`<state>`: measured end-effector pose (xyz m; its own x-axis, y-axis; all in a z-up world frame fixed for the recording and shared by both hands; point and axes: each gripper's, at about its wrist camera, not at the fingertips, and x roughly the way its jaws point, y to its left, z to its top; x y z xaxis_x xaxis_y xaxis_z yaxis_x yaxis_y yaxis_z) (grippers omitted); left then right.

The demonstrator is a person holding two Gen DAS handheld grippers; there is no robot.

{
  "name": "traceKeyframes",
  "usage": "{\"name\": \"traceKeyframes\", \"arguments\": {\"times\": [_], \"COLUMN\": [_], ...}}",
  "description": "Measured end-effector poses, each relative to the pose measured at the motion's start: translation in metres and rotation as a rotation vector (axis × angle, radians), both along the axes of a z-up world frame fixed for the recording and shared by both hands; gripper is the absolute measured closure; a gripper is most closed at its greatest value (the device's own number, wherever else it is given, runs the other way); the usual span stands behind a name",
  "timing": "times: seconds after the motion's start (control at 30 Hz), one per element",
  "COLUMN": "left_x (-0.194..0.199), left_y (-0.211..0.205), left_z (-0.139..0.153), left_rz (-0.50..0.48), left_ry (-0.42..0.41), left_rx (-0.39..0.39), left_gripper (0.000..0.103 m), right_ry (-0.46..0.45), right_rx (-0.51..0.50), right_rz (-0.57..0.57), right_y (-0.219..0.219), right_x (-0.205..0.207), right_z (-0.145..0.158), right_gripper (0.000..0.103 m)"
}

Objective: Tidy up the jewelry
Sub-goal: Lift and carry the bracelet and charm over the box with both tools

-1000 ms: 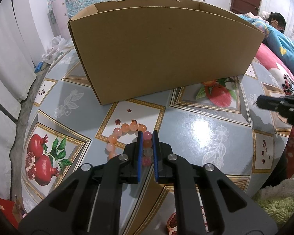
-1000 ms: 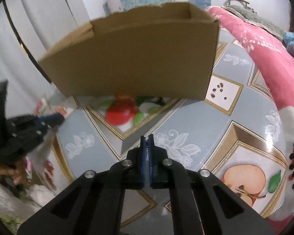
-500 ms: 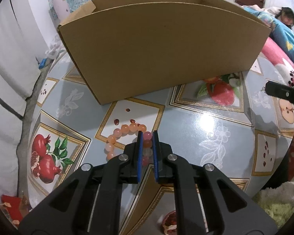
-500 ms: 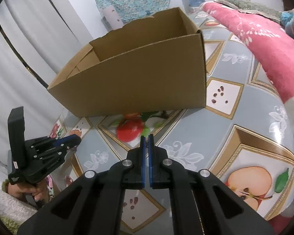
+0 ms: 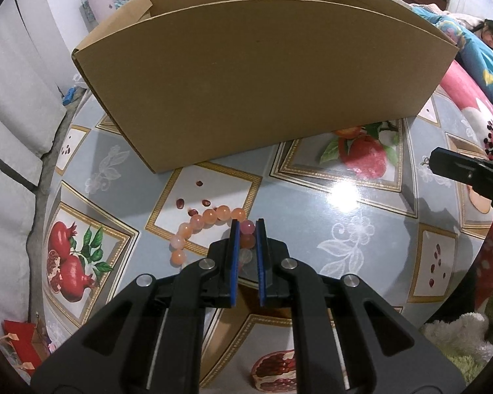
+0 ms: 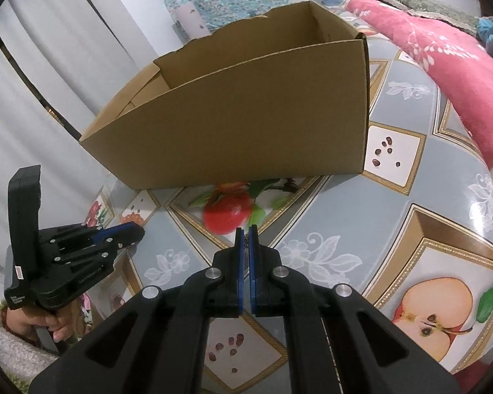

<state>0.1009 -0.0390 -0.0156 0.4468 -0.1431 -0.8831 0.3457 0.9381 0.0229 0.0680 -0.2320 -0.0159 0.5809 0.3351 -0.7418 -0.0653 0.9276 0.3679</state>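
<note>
A bracelet of orange and pink beads (image 5: 210,216) curls to the left over a white tile of the patterned tablecloth (image 5: 345,246). My left gripper (image 5: 246,226) is shut on its right end, with a pink bead between the blue pads. The left gripper (image 6: 138,233) also shows in the right wrist view, low on the left, held by a hand. My right gripper (image 6: 246,229) is shut, and a tiny dark metal piece sits pinched at its tip (image 5: 427,163). An open cardboard box (image 5: 263,82) stands just beyond both grippers.
The box (image 6: 246,115) looks empty as far as I can see inside. A pink blanket (image 6: 443,52) lies at the right edge of the table, white curtains (image 5: 13,98) hang on the left, and a person lies at the far right (image 5: 489,32).
Both views have tipped so the box's open top shows more. The left gripper keeps its hold on the beads. The right gripper stays shut.
</note>
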Motion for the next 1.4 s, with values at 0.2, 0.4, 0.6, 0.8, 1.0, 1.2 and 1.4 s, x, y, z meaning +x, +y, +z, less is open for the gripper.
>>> {"name": "traceKeyframes", "arguments": {"times": [0.2, 0.4, 0.6, 0.8, 1.0, 1.2, 1.4], "left_x": [-0.001, -0.001, -0.002, -0.009, -0.022, -0.035, -0.03], "left_y": [0.001, 0.001, 0.001, 0.014, 0.042, 0.069, 0.077], "left_z": [-0.001, -0.001, -0.001, 0.007, 0.042, 0.091, 0.138], "left_rz": [0.002, 0.003, 0.004, 0.002, 0.012, 0.01, -0.013], "left_ry": [0.001, 0.001, -0.001, -0.052, -0.124, -0.178, -0.202], "left_rx": [-0.002, -0.003, -0.005, -0.06, -0.161, -0.29, -0.449], "left_gripper": [0.095, 0.095, 0.095, 0.095, 0.095, 0.095, 0.095], "right_ry": [-0.007, -0.011, -0.016, -0.045, -0.08, -0.119, -0.196], "right_rx": [0.001, 0.002, 0.008, 0.011, 0.051, 0.085, 0.122], "right_rz": [0.0, 0.001, -0.002, -0.013, -0.036, -0.039, 0.002], "right_y": [-0.001, 0.0, 0.0, -0.006, -0.02, -0.028, -0.024], "right_x": [0.0, 0.001, 0.002, -0.002, -0.007, -0.009, -0.004], "right_z": [0.003, 0.004, 0.006, 0.017, 0.035, 0.053, 0.083], "right_gripper": [0.1, 0.1, 0.1, 0.1, 0.1, 0.1, 0.1]}}
